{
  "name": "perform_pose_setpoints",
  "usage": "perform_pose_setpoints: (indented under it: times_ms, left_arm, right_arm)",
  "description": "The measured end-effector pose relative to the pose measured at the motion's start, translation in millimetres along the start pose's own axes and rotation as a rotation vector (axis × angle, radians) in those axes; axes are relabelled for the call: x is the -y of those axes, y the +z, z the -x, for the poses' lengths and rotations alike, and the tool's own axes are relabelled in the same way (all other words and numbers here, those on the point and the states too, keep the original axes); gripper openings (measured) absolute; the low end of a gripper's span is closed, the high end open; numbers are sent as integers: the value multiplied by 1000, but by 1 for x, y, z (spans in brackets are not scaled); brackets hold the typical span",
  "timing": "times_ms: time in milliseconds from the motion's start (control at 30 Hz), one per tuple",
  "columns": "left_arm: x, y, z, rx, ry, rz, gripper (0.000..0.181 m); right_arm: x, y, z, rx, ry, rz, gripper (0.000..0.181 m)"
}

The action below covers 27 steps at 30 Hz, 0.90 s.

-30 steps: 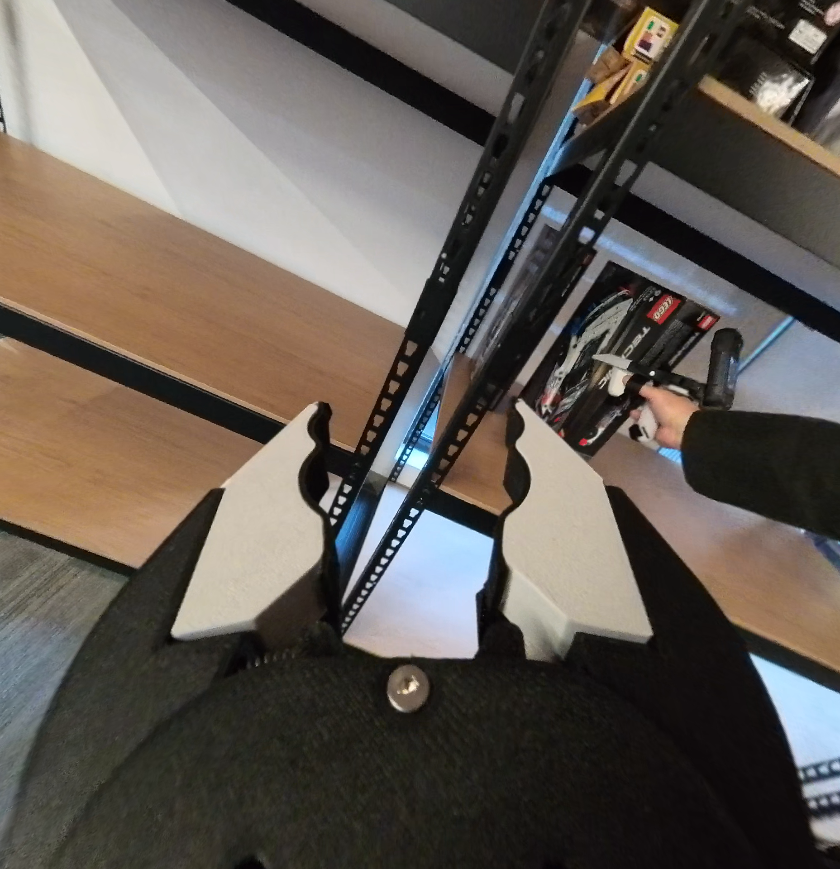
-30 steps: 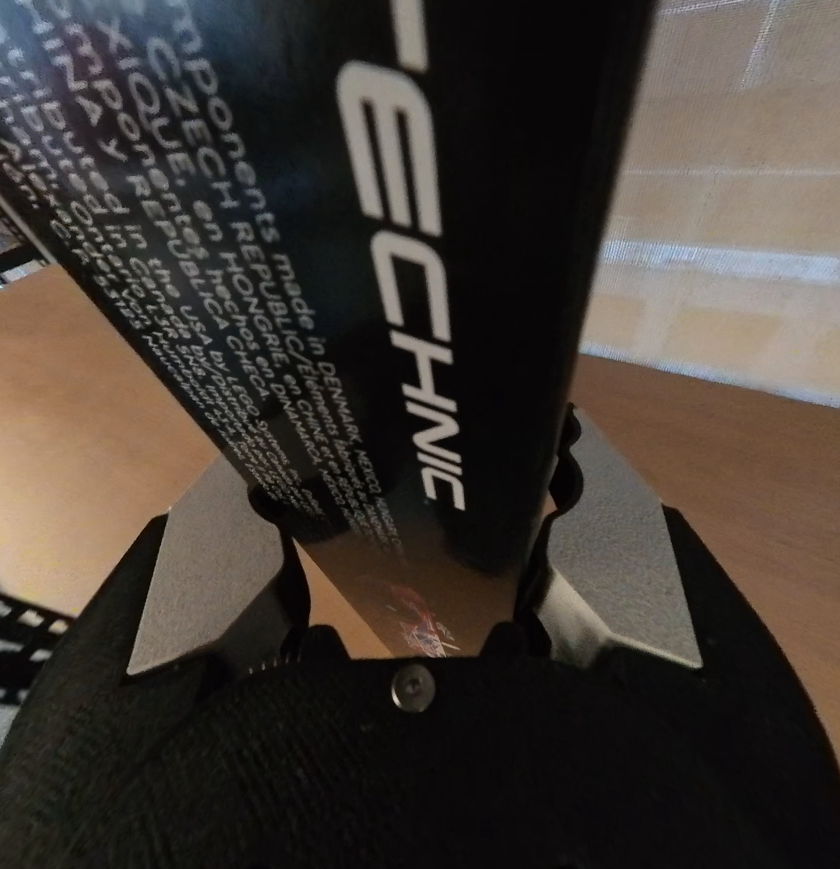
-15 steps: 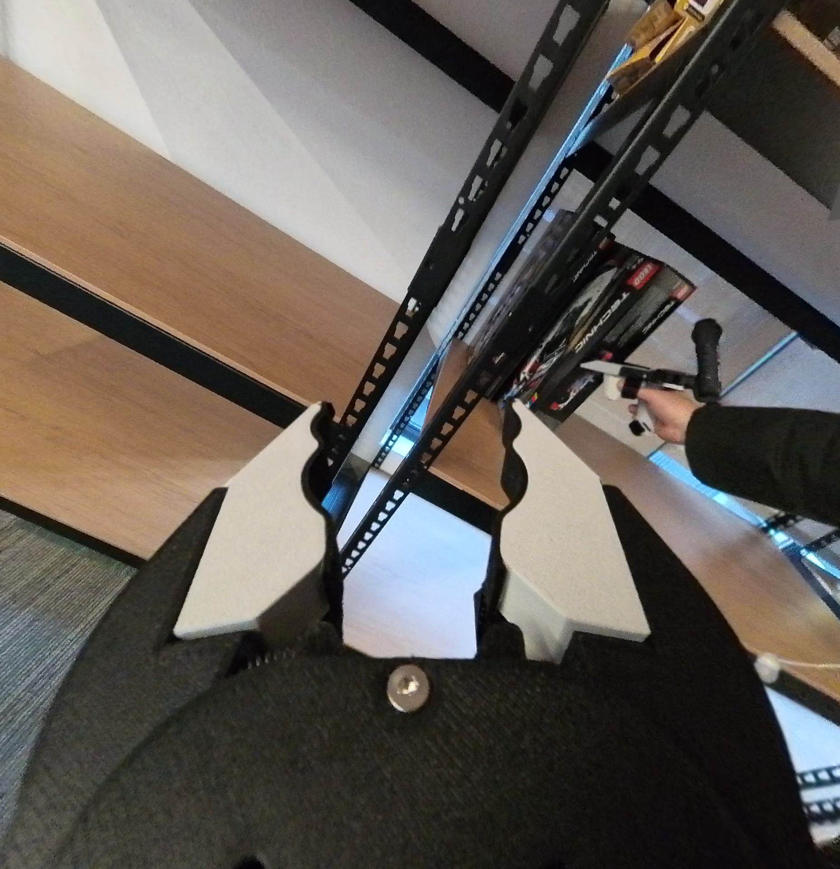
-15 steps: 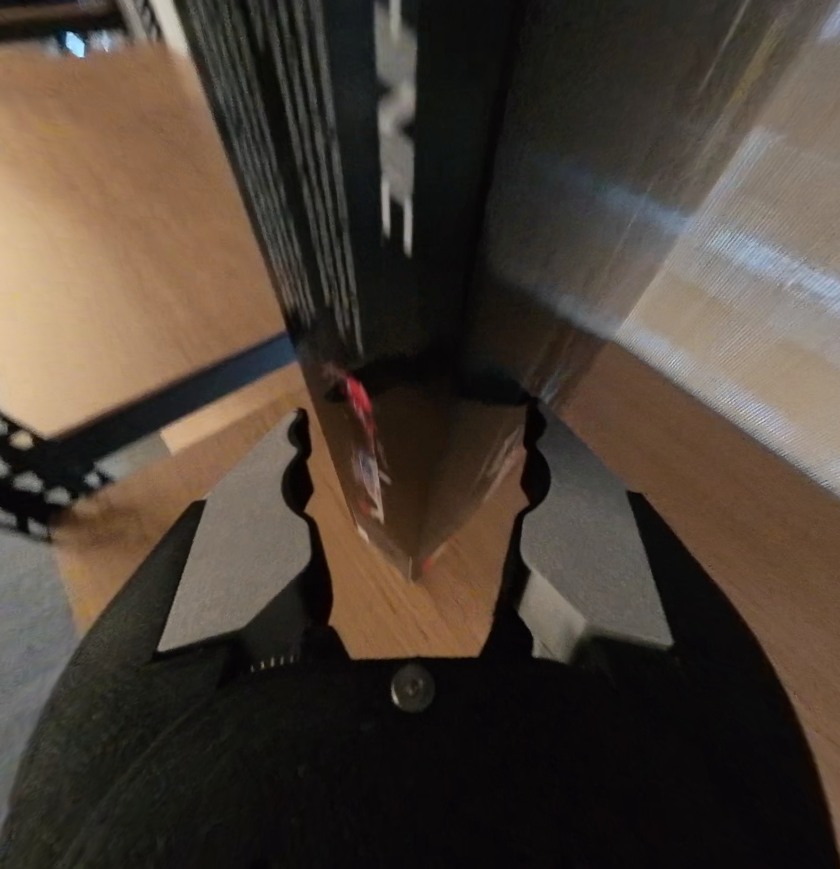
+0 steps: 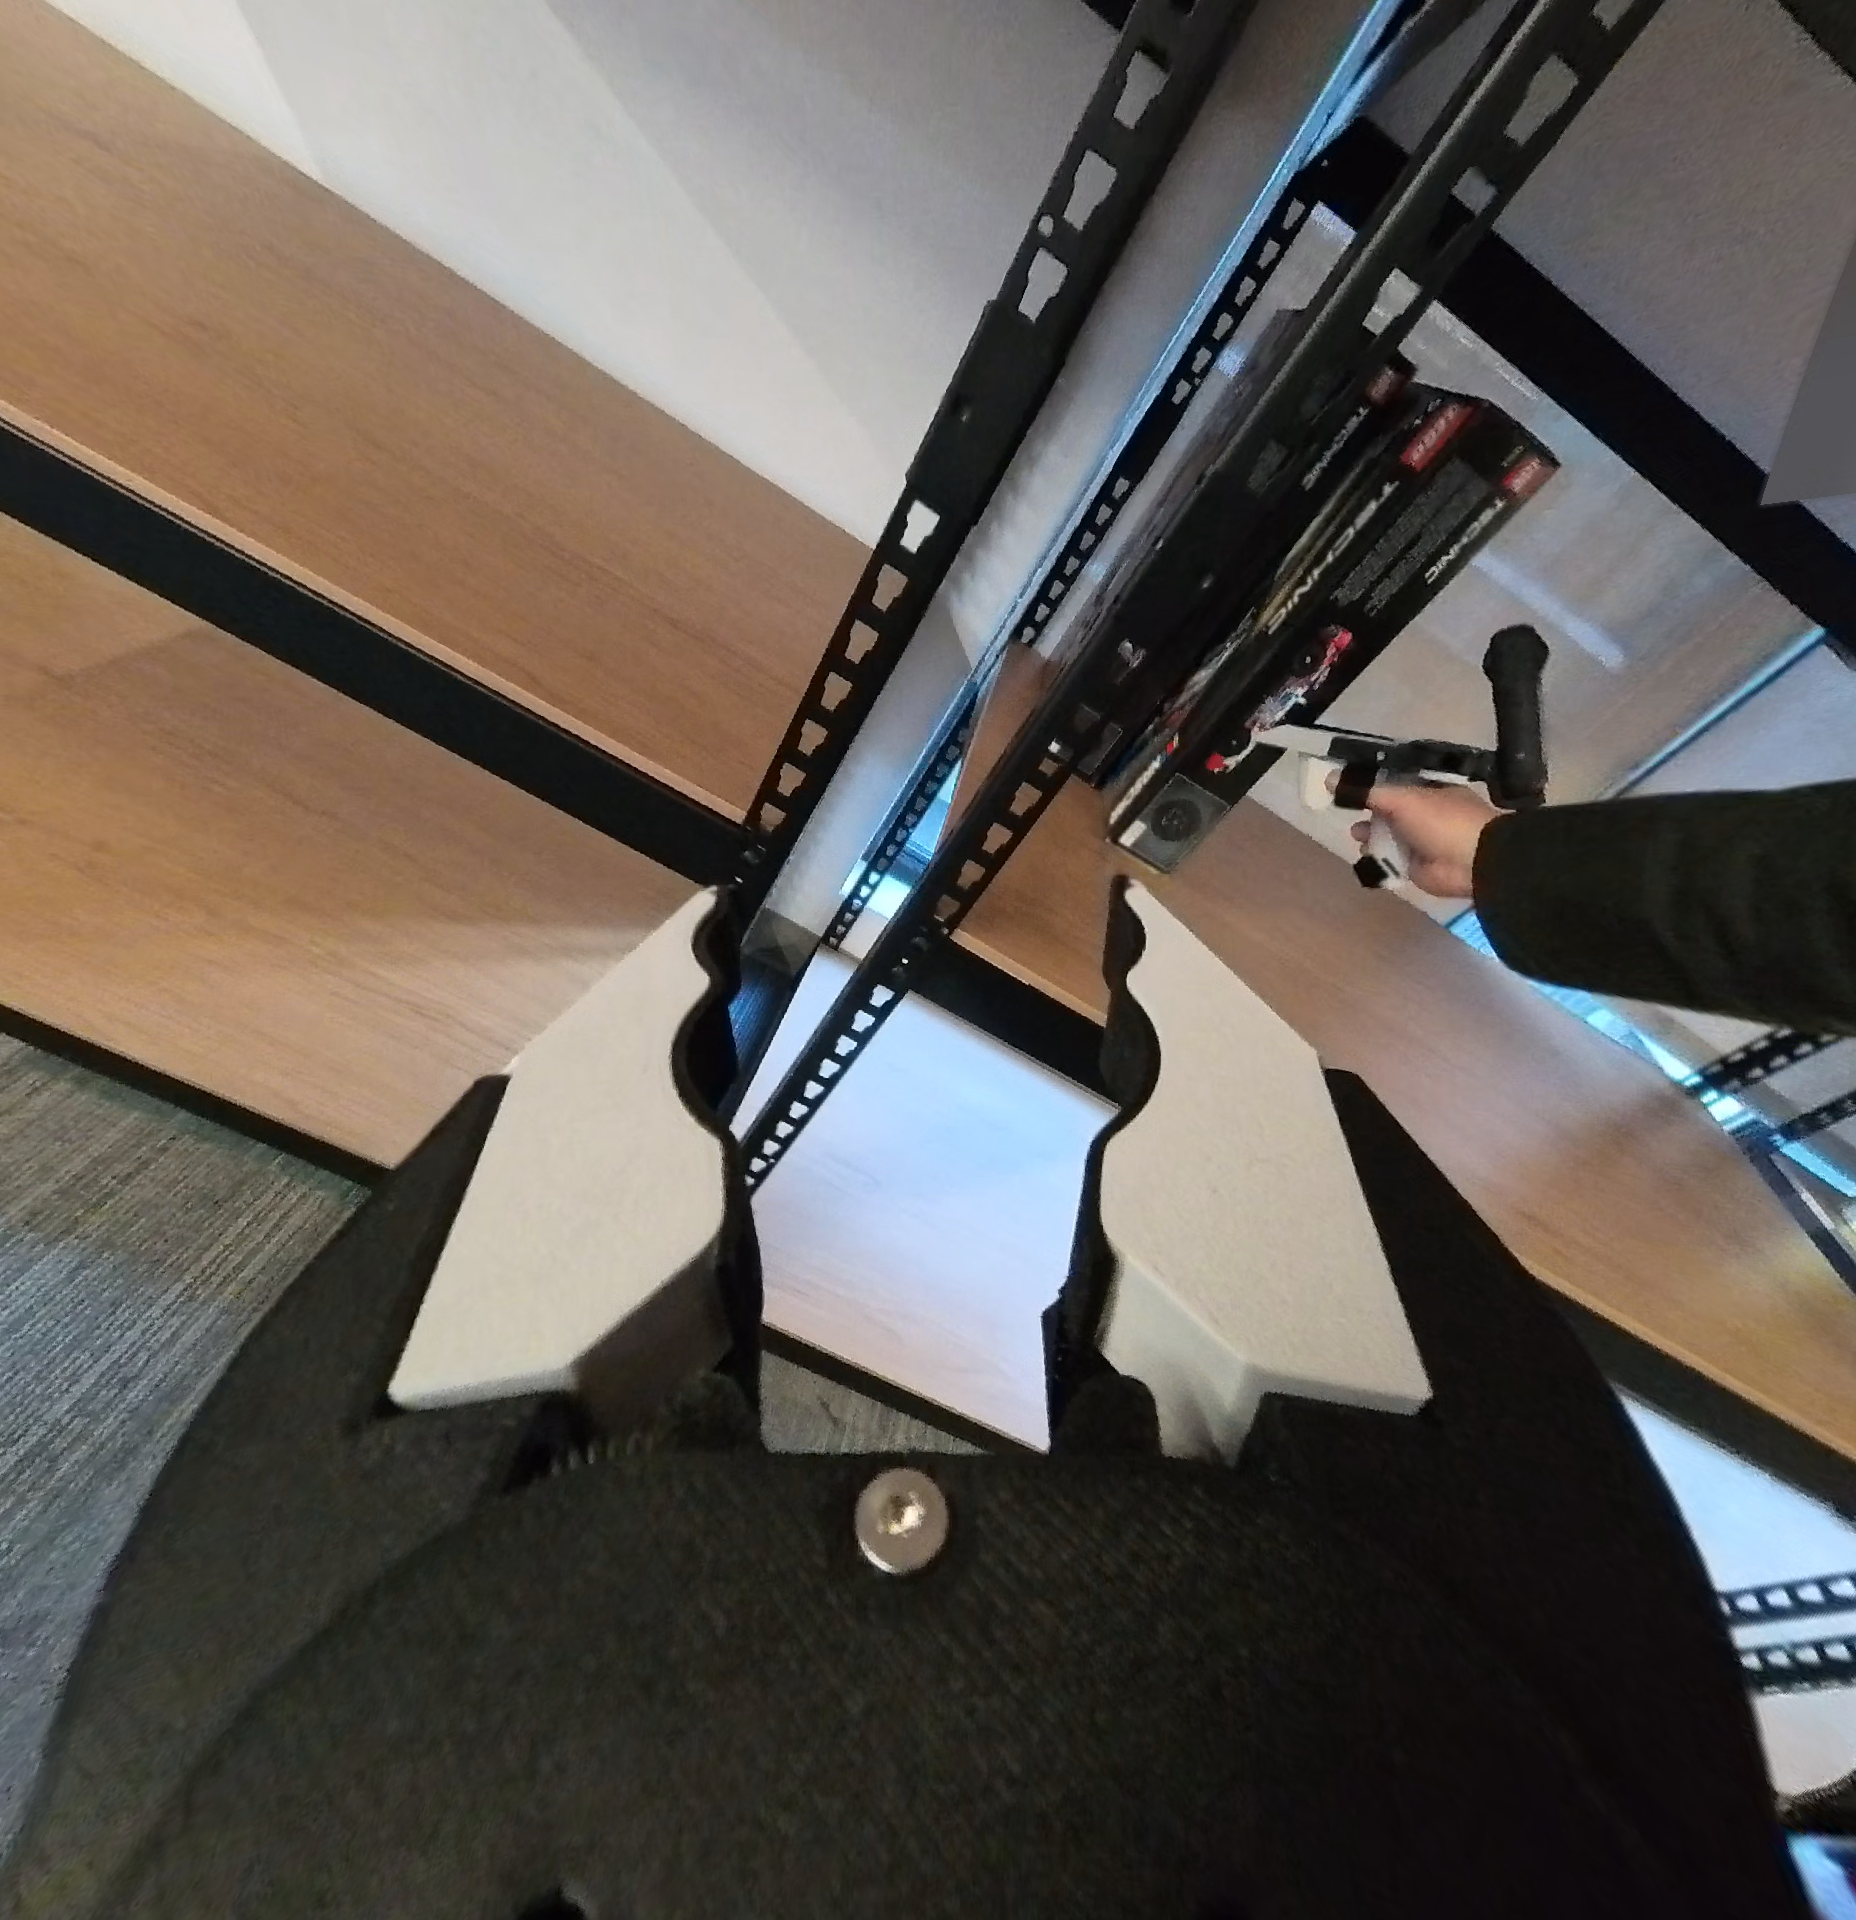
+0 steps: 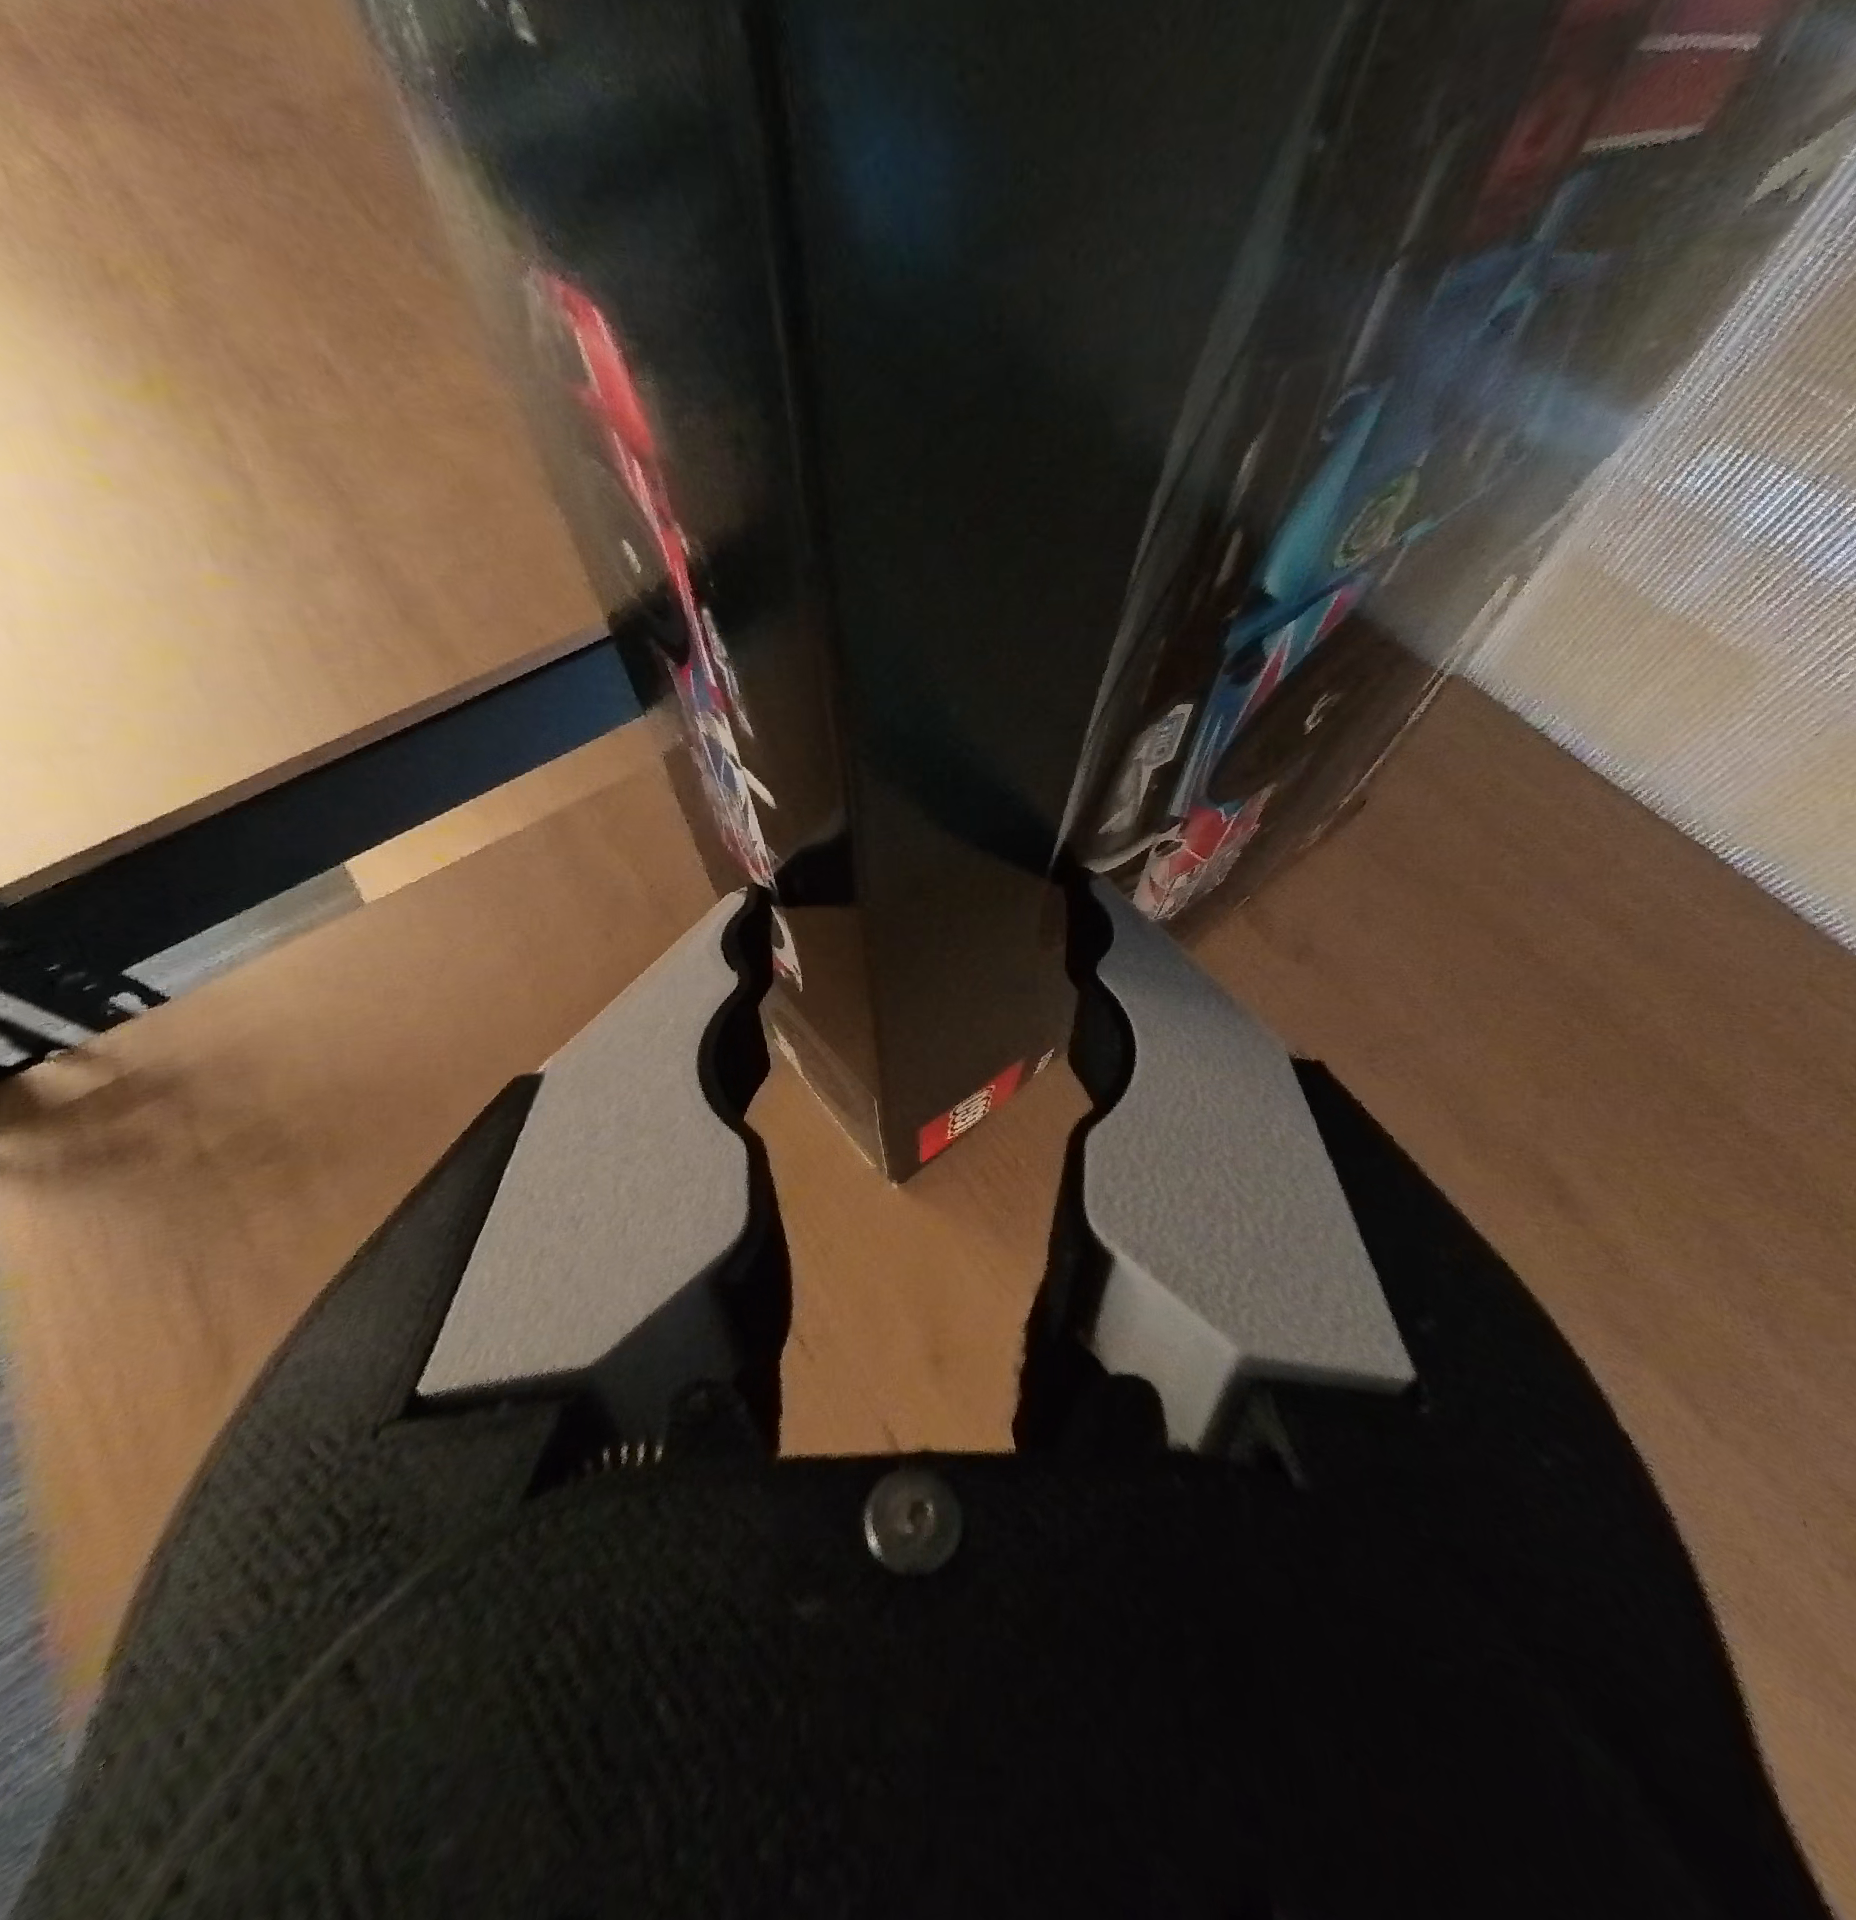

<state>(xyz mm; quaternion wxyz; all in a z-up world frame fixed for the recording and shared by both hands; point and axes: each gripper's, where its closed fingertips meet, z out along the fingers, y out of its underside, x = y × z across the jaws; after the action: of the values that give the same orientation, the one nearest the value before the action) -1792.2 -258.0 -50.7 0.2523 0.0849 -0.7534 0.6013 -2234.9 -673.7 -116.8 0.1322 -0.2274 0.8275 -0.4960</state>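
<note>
While standing upright on shelf (image 6: 1526,1039), black box (image 6: 945,582), corner toward spread right hand-held gripper (image 6: 913,925).

Matt black grainy plastic on the left gripper (image 5: 913,904) body, pale grey fine-textured finger pads (image 5: 581,1195), one bright metal screw (image 5: 900,1536) at 6 o'clock. Warm wood-grain laminate, smooth and faintly sheened, on the shelf boards (image 5: 280,343). Black painted perforated metal on the uprights (image 5: 965,447) toward 12 o'clock. Glossy printed cardboard on the dark box (image 5: 1308,613) at 2 o'clock. Grey ribbed carpet (image 5: 93,1247) at 8 o'clock. Same matt plastic on the right gripper (image 6: 919,904); glossy, reflective cardboard on the boxes (image 6: 945,520) just ahead.
</note>
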Motion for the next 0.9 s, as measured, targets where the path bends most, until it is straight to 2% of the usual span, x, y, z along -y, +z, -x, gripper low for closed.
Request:
perform_pose_setpoints:
  times_ms: [267, 633, 733, 767, 833, 900]
  left_arm:
    - [-8, -1, 0, 24, -14, 2, 67]
    - [-15, -12, -1, 56, -10, 33, 67]
    - [-16, -14, -5, 60, -18, 31, 67]
    - [-16, -15, -7, 61, -18, 29, 67]
    - [-11, -19, -12, 64, -23, 15, 67]
    - [-2, -26, -16, 64, -19, -4, 67]
  right_arm:
    - [14, 27, -24, -78, 63, 54, 55]
    - [22, 46, -49, -70, 127, 84, 54]
    - [22, 49, -53, -65, 196, 99, 53]
    - [20, 48, -53, -63, 230, 98, 52]
    - [13, 40, -49, -69, 283, 105, 35]
    - [9, 25, -40, -74, 306, 54, 28]
